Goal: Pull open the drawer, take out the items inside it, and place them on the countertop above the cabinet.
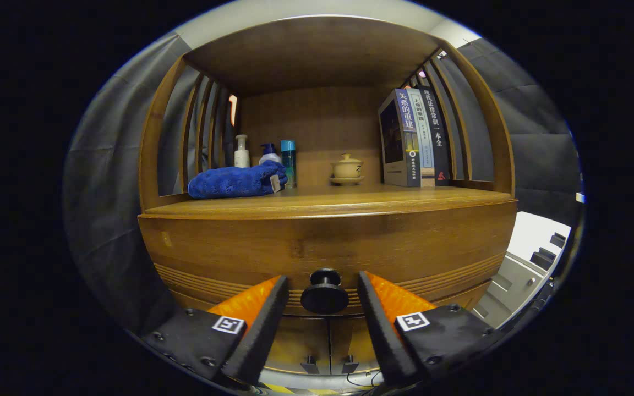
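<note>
Gripper view: gripper [322, 300] jaws released, flanking the black round knob [324, 293] on the shut wooden drawer [328, 245] below the counter [350, 204]. Knob looks rigid, smooth, possibly slippery; grip its narrow neck.

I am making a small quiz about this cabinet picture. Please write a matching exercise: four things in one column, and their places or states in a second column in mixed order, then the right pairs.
Things:
1. knob
2. towel
3. books
4. teacup

Places or states:
A. standing upright at the right end of the countertop
B. between the open fingers of the gripper, not yet touched
C. folded, lying in front of the bottles
D. lidded, on a saucer near the middle of the countertop

Pairs: 1-B, 2-C, 3-A, 4-D
</note>
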A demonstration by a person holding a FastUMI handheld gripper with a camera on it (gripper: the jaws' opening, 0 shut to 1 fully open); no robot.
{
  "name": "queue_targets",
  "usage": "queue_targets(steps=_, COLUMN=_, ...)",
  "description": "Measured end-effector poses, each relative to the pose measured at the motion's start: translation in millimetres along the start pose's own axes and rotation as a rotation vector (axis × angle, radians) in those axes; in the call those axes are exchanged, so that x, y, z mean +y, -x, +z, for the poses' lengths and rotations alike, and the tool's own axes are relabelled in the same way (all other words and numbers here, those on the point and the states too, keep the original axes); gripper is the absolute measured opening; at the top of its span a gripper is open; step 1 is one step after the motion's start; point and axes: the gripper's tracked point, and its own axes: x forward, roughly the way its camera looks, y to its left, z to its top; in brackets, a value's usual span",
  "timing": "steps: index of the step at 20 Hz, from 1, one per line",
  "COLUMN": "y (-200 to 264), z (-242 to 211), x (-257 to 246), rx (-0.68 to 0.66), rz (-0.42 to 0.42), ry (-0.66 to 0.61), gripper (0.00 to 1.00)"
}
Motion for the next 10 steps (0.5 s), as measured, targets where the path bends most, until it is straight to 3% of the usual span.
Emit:
queue_targets(steps=5, y=-6.9, z=-8.4, x=-4.7, rx=0.028, rz=-0.005, ry=-0.022, gripper=0.55)
queue_targets(steps=10, y=-4.9, z=-9.3, x=-5.7, rx=0.042, rz=0.020, ry=-0.039, gripper=0.42)
